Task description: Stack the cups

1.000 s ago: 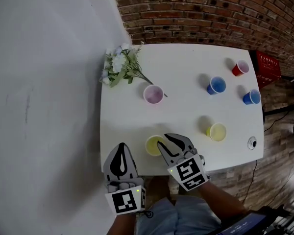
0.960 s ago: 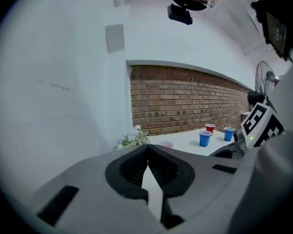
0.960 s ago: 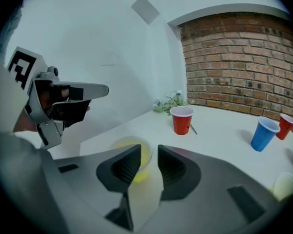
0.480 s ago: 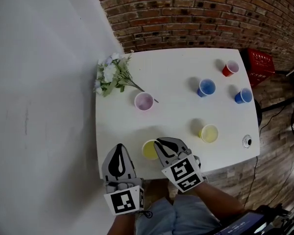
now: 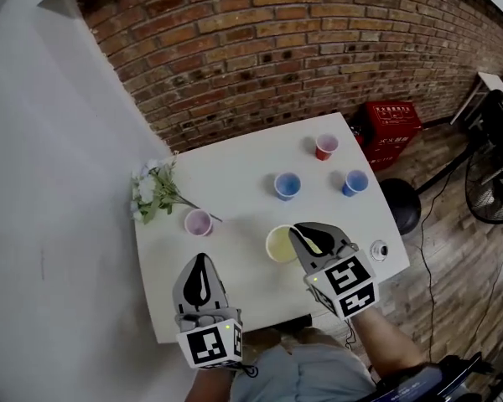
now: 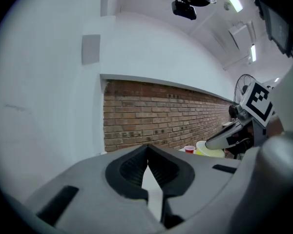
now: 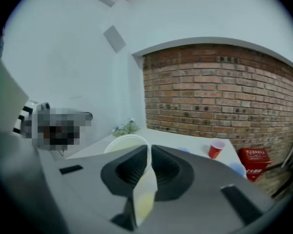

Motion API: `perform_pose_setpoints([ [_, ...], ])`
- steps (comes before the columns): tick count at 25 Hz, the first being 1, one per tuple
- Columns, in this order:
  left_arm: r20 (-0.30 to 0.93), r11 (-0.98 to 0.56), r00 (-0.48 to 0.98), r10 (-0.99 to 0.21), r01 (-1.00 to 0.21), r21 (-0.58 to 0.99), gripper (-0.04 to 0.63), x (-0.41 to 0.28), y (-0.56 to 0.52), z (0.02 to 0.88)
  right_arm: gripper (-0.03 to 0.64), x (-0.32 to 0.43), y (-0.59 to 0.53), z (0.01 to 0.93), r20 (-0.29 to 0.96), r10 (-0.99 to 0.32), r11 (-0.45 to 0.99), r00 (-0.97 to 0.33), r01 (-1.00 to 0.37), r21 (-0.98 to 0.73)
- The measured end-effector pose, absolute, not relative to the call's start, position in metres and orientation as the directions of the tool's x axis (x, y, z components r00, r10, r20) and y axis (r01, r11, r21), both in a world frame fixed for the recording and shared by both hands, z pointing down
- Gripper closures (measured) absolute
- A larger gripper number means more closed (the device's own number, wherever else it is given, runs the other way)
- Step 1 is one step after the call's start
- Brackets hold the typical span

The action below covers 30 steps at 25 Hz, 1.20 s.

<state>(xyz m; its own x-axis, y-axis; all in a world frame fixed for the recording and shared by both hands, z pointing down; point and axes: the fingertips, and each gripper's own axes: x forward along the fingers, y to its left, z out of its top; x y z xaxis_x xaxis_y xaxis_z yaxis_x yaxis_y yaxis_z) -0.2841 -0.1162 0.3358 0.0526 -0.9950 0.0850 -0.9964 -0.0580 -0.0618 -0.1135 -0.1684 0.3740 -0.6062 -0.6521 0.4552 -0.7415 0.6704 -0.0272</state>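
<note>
My right gripper (image 5: 308,239) is shut on the rim of a yellow cup (image 5: 279,244), held over the white table (image 5: 235,174) near its front right. In the right gripper view its pads pinch the yellow cup (image 7: 123,143) by the wall. A pink cup (image 5: 199,222) stands at the left. Two blue cups (image 5: 287,186) (image 5: 355,182) and a red cup (image 5: 325,147) stand at the far right. My left gripper (image 5: 202,280) hangs shut and empty at the table's front edge. In the left gripper view its jaws meet, with nothing between them.
A bunch of white flowers (image 5: 153,194) lies at the table's far left. A small round object (image 5: 379,250) sits near the front right corner. Beyond the right edge are a red crate (image 5: 394,124), a black stool (image 5: 401,204) and a fan (image 5: 495,182). A brick wall runs behind.
My right gripper closed on the yellow cup's rim and carried it to the right across the table. The second yellow cup is now out of sight. The left gripper has stayed put.
</note>
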Motion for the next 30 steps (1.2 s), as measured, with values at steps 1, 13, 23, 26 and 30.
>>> perform_pose_setpoints([
  [1,0.081,-0.073,0.068,-0.994,-0.995,-0.069,0.586,-0.274,-0.121,0.331,0.584,-0.094,-0.173,0.37,0.453,-0.674,0.647,-0.583,-0.762,-0.019],
  [13,0.132,-0.142,0.127,-0.983,-0.983,-0.114,0.586,-0.219,-0.156,0.345,0.584,0.032,-0.185,0.43,0.589,-0.676,0.52,-0.444,-0.853,-0.046],
  [23,0.197,-0.131,0.104,-0.975,-0.983,-0.131,0.586,-0.217,-0.157,0.368,0.584,0.03,-0.182,0.492,0.663,-0.579,0.521,-0.474,-0.841,-0.147],
  [26,0.206,-0.129,0.1,-0.973,-0.983,-0.131,0.586,-0.217,-0.157,0.373,0.583,0.027,-0.181,0.499,0.67,-0.561,0.523,-0.485,-0.836,-0.168],
  [30,0.214,-0.131,0.101,-0.972,-0.983,-0.13,0.586,-0.215,-0.157,0.376,0.583,0.024,-0.18,0.506,0.678,-0.548,0.524,-0.489,-0.833,-0.177],
])
